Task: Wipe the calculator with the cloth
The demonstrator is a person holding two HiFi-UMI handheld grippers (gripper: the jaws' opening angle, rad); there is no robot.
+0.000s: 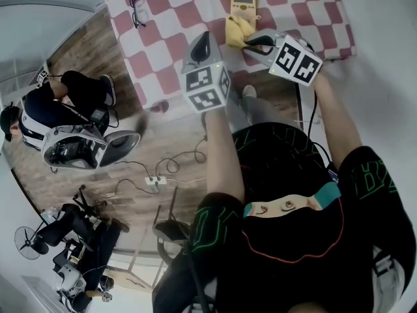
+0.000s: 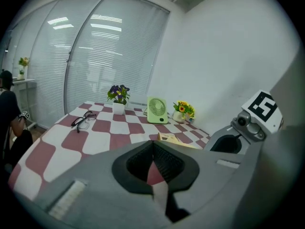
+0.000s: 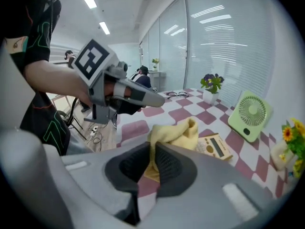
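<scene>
A tan calculator (image 1: 244,5) lies flat on the red-and-white checked table (image 1: 169,38). Just in front of it a yellow cloth (image 1: 238,30) hangs bunched, and my right gripper (image 1: 251,42) is shut on it. In the right gripper view the cloth (image 3: 174,133) rises from between the pads, with the calculator (image 3: 215,147) just beyond it on the right. My left gripper (image 1: 203,41) hovers over the table's near edge, left of the cloth, shut with nothing in it. In the left gripper view the calculator (image 2: 167,137) shows past the closed jaws.
Black glasses (image 1: 137,10) lie at the table's far left. A green desk fan (image 2: 156,109), a potted purple plant (image 2: 118,97) and a yellow flower pot (image 2: 183,111) stand along the back by the wall. A seated person (image 1: 58,103) and cables are on the floor.
</scene>
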